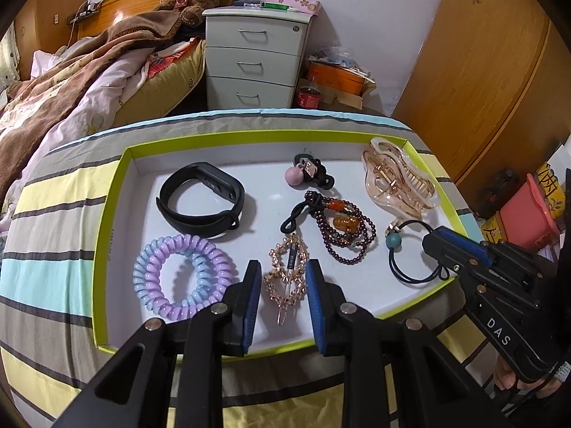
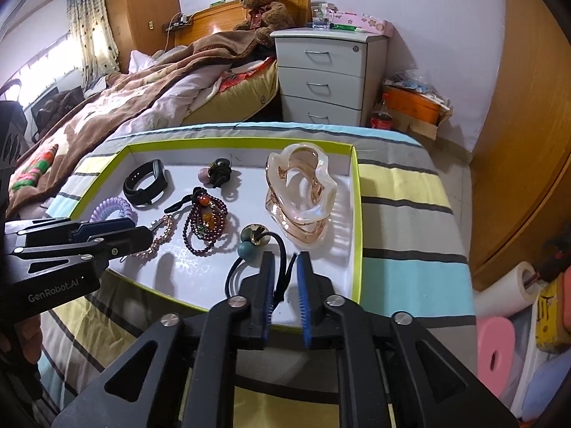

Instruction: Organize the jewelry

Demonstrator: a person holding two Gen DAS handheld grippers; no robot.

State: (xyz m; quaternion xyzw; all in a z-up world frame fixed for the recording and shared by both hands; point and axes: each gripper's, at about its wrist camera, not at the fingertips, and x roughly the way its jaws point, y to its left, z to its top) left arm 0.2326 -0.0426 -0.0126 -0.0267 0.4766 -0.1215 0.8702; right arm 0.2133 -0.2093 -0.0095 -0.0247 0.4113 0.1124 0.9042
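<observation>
Both wrist cameras look down closely, seemingly from the near edge, sharing the tray (image 1: 114, 235).

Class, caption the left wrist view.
Left gripper open astride a gold hair clip in the green-rimmed tray.

The tray (image 1: 114, 192) on the counter (image 1: 53, 214) holds the wristband (image 1: 201, 198) behind the coil tie (image 1: 183, 278), the hair claw (image 1: 396, 178) at far right.
</observation>
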